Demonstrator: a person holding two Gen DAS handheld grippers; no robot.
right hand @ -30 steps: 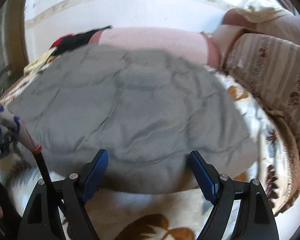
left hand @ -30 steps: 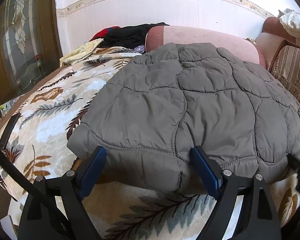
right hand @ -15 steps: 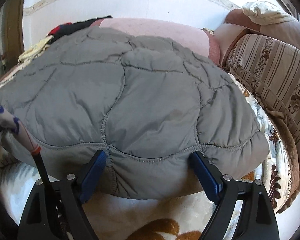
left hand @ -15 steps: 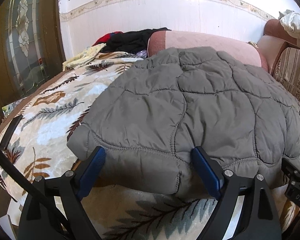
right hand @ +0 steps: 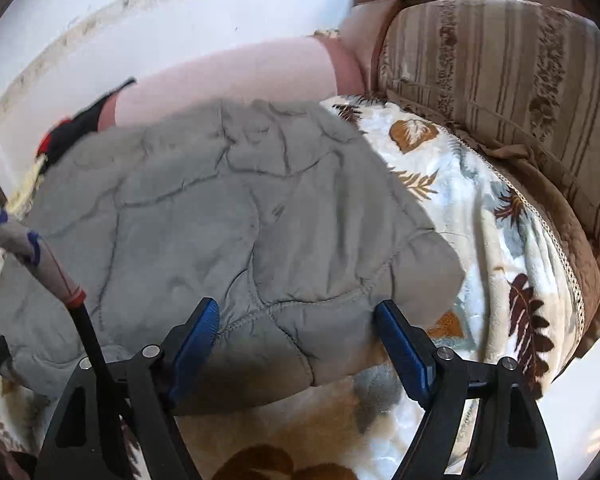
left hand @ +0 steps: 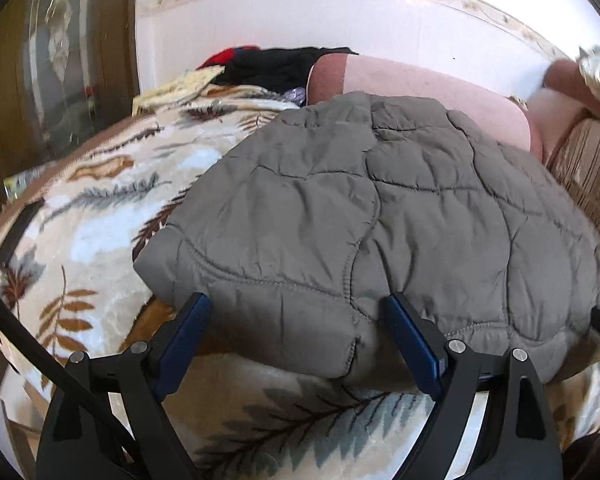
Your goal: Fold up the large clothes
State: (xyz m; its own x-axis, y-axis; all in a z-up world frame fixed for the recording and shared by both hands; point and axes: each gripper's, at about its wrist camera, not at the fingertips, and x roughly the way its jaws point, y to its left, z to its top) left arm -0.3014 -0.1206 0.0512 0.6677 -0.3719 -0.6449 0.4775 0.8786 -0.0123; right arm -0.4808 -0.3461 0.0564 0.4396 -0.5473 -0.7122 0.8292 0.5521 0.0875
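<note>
Both tongs stand spread wide, gripping nothing: the left gripper (left hand: 296, 326) and right gripper (right hand: 296, 328) each straddle the near hem of the grey quilted jacket (left hand: 380, 216), which lies flat on the leaf-patterned blanket (left hand: 100, 240) covering the bed. To fold well, I'd pinch both hem corners together, catching every layer, then lift evenly toward the pink bolster (left hand: 420, 84).

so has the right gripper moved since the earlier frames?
Yes. The right gripper has shifted toward the striped cushion, nearer the grey jacket's right corner.
</note>
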